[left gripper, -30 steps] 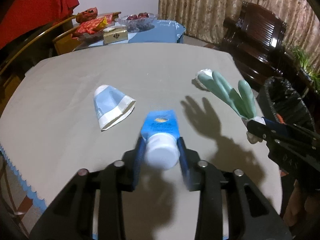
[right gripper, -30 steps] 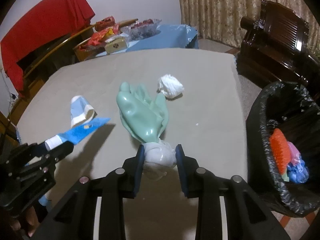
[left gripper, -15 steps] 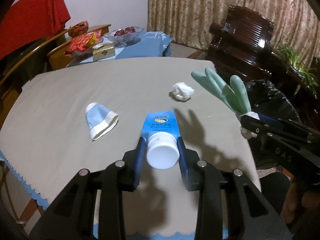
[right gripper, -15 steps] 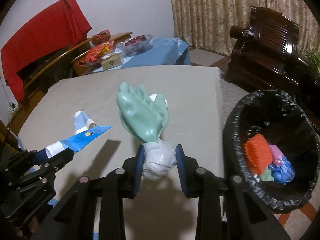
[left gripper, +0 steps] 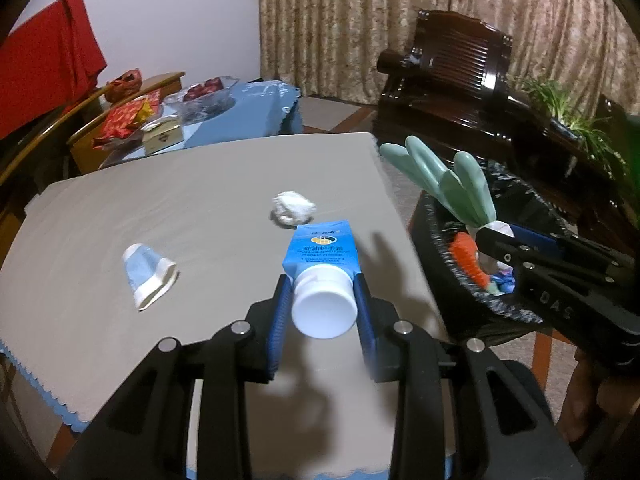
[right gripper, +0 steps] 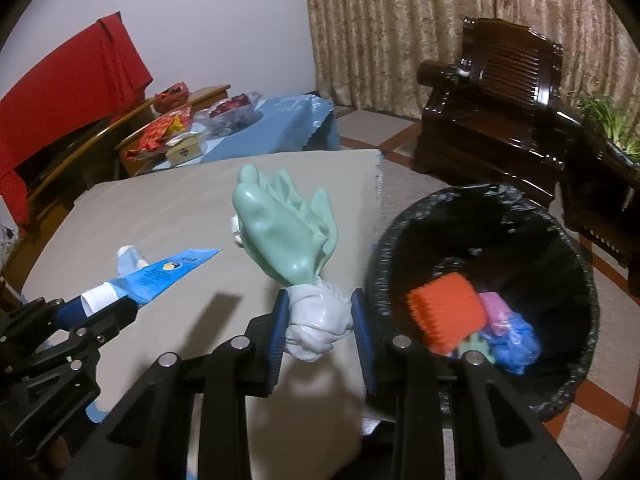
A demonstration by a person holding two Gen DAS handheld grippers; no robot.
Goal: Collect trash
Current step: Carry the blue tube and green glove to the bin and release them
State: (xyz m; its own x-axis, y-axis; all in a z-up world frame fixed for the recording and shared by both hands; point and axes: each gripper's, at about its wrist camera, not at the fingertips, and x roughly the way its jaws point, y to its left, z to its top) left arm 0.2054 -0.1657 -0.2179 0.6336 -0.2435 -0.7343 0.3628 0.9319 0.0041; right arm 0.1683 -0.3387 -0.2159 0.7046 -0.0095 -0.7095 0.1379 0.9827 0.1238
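My left gripper (left gripper: 323,308) is shut on a blue tube with a white cap (left gripper: 322,258), held above the table's right part; the tube also shows in the right wrist view (right gripper: 160,274). My right gripper (right gripper: 319,322) is shut on the white cuff of an inflated green rubber glove (right gripper: 284,226), held at the table's right edge beside the bin; the glove also shows in the left wrist view (left gripper: 442,182). The black-lined trash bin (right gripper: 568,240) stands on the floor right of the table, holding an orange item (right gripper: 444,312) and blue and pink scraps.
A crumpled white paper ball (left gripper: 292,208) and a flattened blue-and-white paper cup (left gripper: 148,276) lie on the grey tablecloth (left gripper: 160,208). A dark wooden armchair (right gripper: 492,96) and a potted plant (left gripper: 576,120) stand beyond the bin. A cluttered side table (left gripper: 192,116) is behind.
Both grippers have moved right and risen with their loads. The glove now sits at the table's edge beside the bin, and the bin's inside has come into fuller view.
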